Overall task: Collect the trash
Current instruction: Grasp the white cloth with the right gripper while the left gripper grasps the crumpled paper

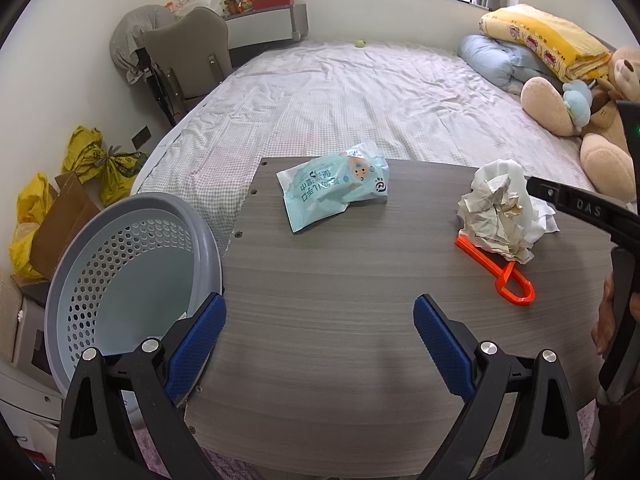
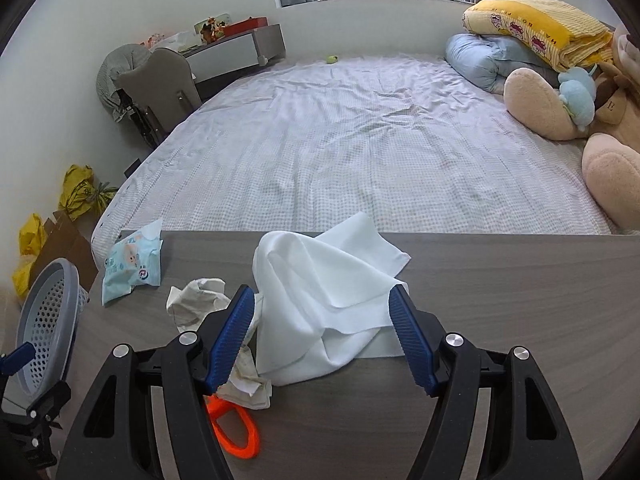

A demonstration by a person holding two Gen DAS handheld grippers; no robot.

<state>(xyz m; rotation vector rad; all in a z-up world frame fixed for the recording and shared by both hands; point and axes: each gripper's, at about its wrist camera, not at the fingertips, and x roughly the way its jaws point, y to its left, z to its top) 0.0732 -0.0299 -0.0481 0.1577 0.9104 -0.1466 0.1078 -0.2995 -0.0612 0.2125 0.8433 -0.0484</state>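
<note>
Left wrist view: the left gripper (image 1: pixel 320 322) hangs over the near part of a grey wood-grain table (image 1: pixel 340 280), its 2 blue-padded jaws spread wide with nothing between them. Its left pad overlaps the rim of a grey perforated wastebasket (image 1: pixel 120 264) that stands tilted just off the table's left edge. Near the table's far edge lies a light-blue wet-wipe packet (image 1: pixel 334 186), flattened and creased. To the right sits a crumpled paper wad (image 1: pixel 494 216) with a white cloth (image 1: pixel 532 216) right behind it, and an orange plastic clip (image 1: pixel 506 276) pokes out from under the wad toward the near side. A black arm of the other tool, with part of a hand, shows at the right border.

Right wrist view: the right gripper (image 2: pixel 322 334) is released, its jaws parted on either side of the white cloth (image 2: pixel 320 292); the right pad sits at the cloth's edge and the left pad just beside its folds, though whether either presses on it I cannot tell. The paper wad (image 2: pixel 196 304) lies left of and beneath the left jaw, the orange clip (image 2: pixel 236 432) below it, the wipe packet (image 2: pixel 132 264) farther left, and the basket (image 2: pixel 48 320) at the table's left end. A bed (image 2: pixel 340 140) with a checked sheet lies beyond the table.
</note>
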